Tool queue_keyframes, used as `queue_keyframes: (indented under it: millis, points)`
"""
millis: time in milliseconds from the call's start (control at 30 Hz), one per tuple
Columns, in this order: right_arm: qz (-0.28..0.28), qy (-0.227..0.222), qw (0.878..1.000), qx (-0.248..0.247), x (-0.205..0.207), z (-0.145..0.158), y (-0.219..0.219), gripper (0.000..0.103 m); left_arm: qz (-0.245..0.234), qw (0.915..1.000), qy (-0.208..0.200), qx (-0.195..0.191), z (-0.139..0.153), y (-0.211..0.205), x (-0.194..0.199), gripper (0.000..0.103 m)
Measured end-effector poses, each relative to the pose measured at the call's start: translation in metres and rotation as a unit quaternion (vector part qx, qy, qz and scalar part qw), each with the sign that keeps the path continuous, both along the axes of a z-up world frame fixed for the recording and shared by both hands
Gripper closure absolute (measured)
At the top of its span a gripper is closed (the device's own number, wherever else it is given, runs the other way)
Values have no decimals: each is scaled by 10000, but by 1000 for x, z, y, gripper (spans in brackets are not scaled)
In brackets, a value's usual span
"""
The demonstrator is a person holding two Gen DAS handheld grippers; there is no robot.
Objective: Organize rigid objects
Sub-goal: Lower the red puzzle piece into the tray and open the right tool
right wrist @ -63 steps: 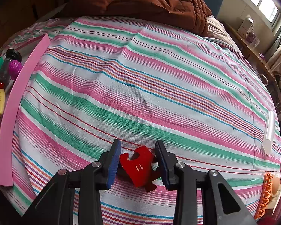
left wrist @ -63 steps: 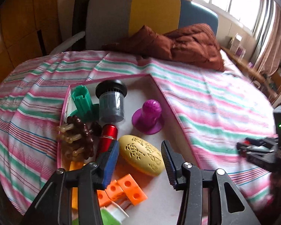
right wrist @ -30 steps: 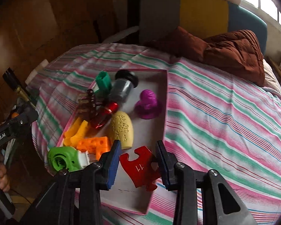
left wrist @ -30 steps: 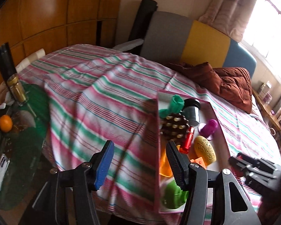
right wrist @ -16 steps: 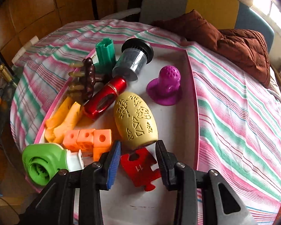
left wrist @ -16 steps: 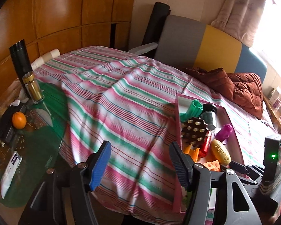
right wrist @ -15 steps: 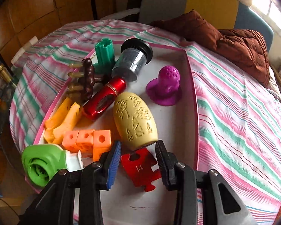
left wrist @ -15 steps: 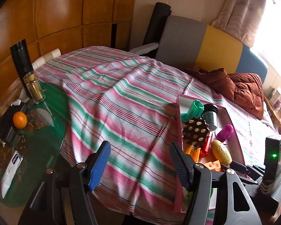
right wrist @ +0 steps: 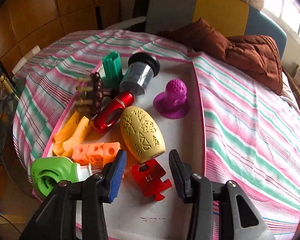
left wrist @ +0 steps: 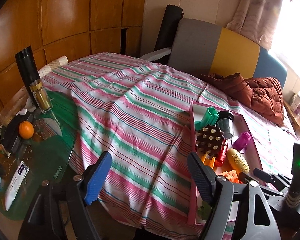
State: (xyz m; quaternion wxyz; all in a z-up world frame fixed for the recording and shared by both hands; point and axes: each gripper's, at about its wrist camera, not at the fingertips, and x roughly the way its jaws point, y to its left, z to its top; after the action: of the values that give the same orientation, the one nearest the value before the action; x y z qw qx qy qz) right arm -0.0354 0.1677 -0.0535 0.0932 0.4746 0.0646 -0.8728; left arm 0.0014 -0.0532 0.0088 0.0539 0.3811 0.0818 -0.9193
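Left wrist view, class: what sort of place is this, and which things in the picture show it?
Probably a bedroom in a home: a bed under a striped sheet, a brown quilt by a curtained window, and a glass side table with an orange.

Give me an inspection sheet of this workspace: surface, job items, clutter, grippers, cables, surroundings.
Surface: striped cloth covers the table; pink-rimmed tray lies on it.
Job's things: red puzzle piece lies in the tray, touching the yellow egg-shaped piece; orange cubes, purple cone and red cylinder also inside.
Clutter: orange fruit and glass jar on the green side table.
Grippers: right gripper open around the puzzle piece; left gripper open, empty.
Cables: nothing seen.
Surroundings: brown cushion, wood panelling.
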Motion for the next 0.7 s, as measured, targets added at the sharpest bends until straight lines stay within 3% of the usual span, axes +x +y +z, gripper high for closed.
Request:
queue_keyframes:
  millis: [333, 500, 700]
  points:
    - [-427, 574, 9974, -107, 17, 29, 9, 58, -217, 9997, 44, -107, 1, 25, 11, 0]
    - [-732, 666, 9949, -191, 22, 33, 18, 58, -531, 9982, 253, -90, 8, 43, 26, 0]
    - [-769, 605, 9950, -190, 28, 32, 20, 58, -432, 9977, 311, -419, 14, 58, 35, 0]
